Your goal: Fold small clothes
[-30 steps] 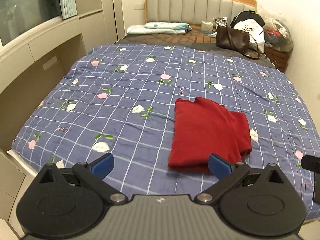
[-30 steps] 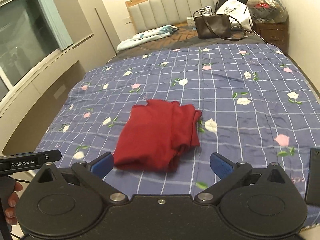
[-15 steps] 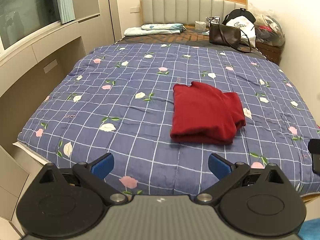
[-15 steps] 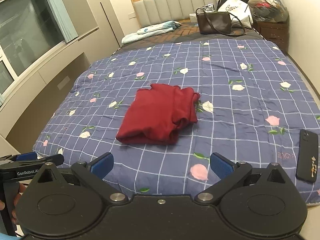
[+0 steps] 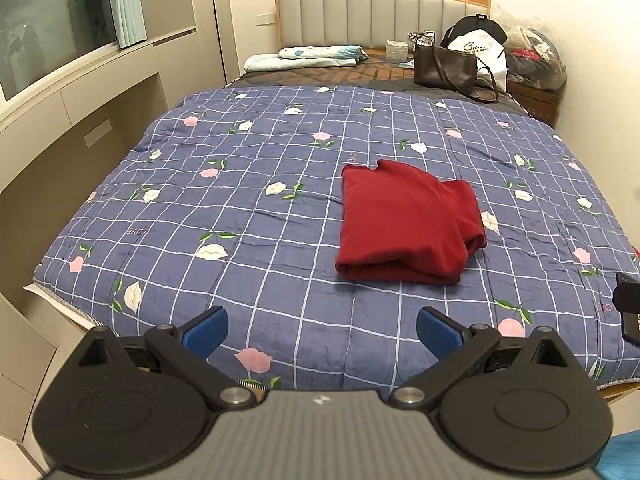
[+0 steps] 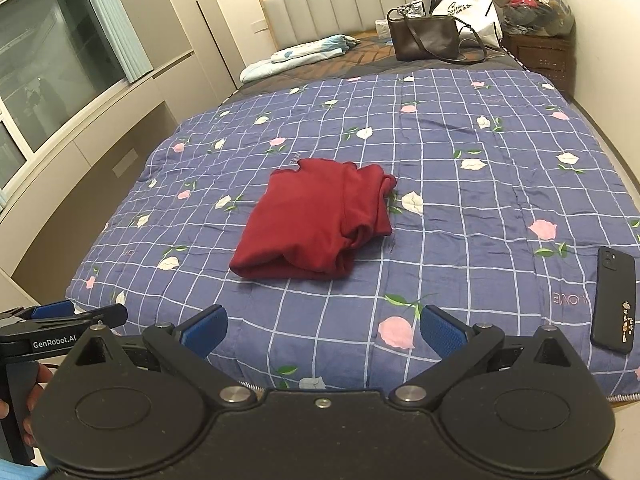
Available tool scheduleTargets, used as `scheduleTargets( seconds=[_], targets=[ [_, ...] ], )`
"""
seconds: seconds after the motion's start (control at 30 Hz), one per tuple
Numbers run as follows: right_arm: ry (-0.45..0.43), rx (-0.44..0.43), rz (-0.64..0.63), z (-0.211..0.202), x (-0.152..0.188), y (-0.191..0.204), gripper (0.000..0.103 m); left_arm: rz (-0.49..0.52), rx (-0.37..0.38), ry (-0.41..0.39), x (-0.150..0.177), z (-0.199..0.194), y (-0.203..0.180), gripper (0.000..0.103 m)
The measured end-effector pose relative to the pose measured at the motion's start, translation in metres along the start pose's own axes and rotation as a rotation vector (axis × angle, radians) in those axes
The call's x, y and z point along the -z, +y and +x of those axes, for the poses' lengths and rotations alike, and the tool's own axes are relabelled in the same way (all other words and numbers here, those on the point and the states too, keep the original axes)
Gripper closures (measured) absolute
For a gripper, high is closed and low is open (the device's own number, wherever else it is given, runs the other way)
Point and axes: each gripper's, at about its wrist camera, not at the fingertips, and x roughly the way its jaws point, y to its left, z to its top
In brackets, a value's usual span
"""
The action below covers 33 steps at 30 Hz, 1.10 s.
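i judge the folding about done: the red top (image 5: 404, 226) lies in a thick folded bundle on the quilt (image 5: 248, 184), right of the middle and nearer the foot edge (its right side looks a bit lumpy). my left tongs (image 5: 320, 330) and right tongs (image 6: 322, 330) both hang wide open over the foot edge, holding and touching nothing, well short of the top.

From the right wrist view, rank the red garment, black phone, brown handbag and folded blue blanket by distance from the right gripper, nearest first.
From the right gripper:
1. Black phone, right, at the quilt's near edge.
2. Red garment, folded, mid-bed, slightly left.
3. Folded blue blanket, far left by the headboard, and brown handbag, far right by the headboard: too close to call.
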Motion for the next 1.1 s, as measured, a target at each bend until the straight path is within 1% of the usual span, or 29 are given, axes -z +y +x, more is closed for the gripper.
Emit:
scheduleTargets(
  seconds=[0.77, 1.0, 1.1],
  targets=[
    [0.03, -0.009, -0.001, 0.016, -0.008, 0.007, 0.001, -0.012, 0.002, 0.039, -0.003, 0.012, 0.011, 0.001],
    [0.037, -0.009, -0.001, 0.019, -0.01, 0.008, 0.001, -0.014, -0.029, 0.067, -0.006, 0.017, 0.012, 0.0],
    [0.038, -0.008, 0.002, 0.02, -0.01, 0.008, 0.001, -0.012, -0.024, 0.073, -0.007, 0.019, 0.012, 0.0]
  ],
)
